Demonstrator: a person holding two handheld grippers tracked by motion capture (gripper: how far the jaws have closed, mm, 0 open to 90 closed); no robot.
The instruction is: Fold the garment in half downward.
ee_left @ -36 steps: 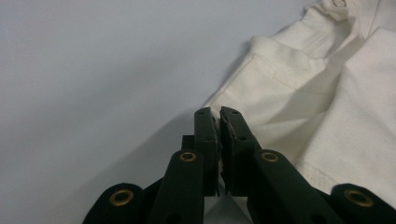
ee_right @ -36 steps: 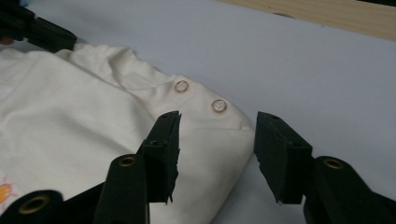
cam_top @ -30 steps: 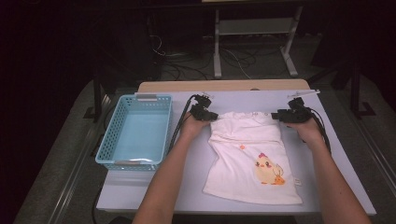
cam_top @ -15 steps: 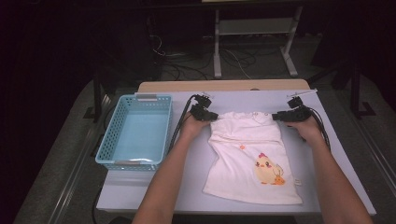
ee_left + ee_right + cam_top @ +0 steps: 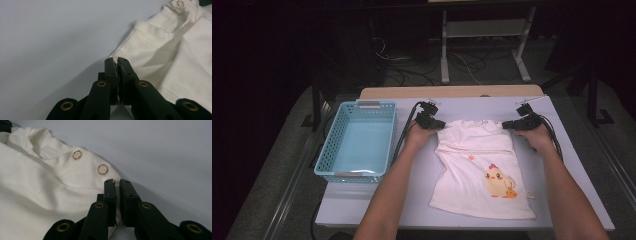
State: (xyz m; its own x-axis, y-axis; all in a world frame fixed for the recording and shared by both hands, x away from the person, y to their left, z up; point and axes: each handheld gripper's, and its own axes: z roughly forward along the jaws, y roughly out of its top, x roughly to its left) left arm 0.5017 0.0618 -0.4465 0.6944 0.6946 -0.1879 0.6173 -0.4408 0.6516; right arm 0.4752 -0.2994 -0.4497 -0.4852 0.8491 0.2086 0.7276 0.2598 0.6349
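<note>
Shirt (image 5: 482, 170) of soft cream cotton, shoulders pinched in both grippers' clenched black jaws.

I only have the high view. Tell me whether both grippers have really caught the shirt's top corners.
Observer: In the left gripper view, the left gripper is shut, with the edge of the white shirt pinched between its jaws.
Operator: Now check the right one.
Observer: In the right gripper view, the right gripper is shut on the shirt's shoulder edge, just beside two snap buttons.
</note>
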